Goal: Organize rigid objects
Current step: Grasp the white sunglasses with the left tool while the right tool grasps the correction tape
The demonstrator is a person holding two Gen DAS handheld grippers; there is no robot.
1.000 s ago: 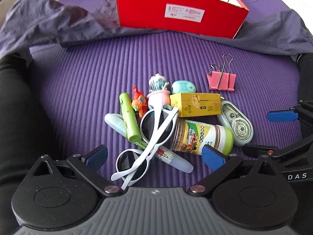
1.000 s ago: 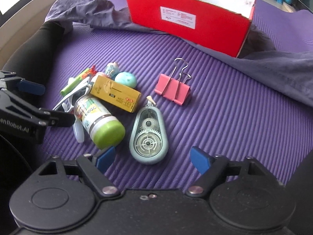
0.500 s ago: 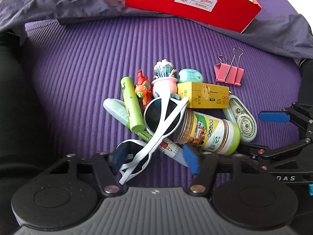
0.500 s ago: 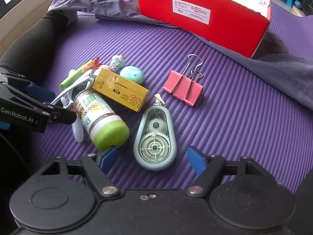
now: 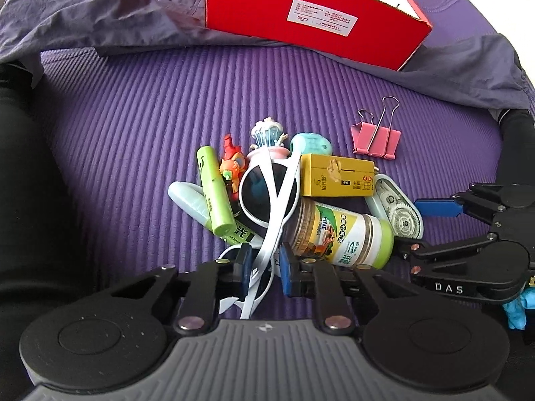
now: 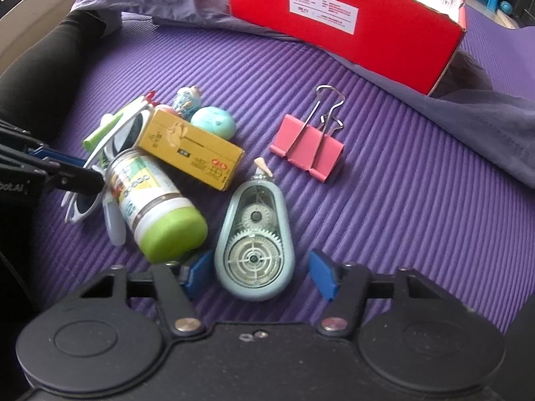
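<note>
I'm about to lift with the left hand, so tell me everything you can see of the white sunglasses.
The sunglasses have a glossy white frame, plastic by the look, with dark round lenses. They lie folded and tilted on top of the pile, the crossed arms running over one lens. The far lens leans against the yellow box and the green-capped bottle, over the green marker. The near end sits between the pads of the left gripper, shut on the arms; the second lens is mostly hidden behind its finger.

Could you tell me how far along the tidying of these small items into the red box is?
Barely begun: the pile still lies on the purple mat, not in the red box. The left gripper is shut on the white sunglasses; the right gripper is closing around the correction tape. The pink clip is untouched.
</note>
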